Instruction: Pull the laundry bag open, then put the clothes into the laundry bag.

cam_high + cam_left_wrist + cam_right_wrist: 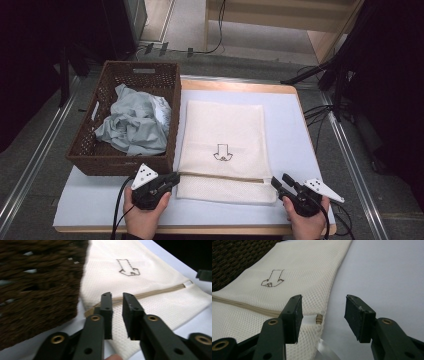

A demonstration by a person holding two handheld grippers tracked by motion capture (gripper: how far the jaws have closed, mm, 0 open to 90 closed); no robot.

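Grey clothes (pixel 134 124) in basket (pixel 85 150), high view; mesh bag (pixel 249 322) zip close-up, right gripper view.

I see the worktop (pixel 290 130) evenly lit from above, soft shadows, dark surroundings. Basket (pixel 37 290) blurs in the left gripper view; near fingers (pixel 293 315) slightly soft, no glare.

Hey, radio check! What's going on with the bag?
Left gripper jaws nearly shut, empty. Right gripper open beside zipper end. Mesh bag flat, zipped. Basket close left.
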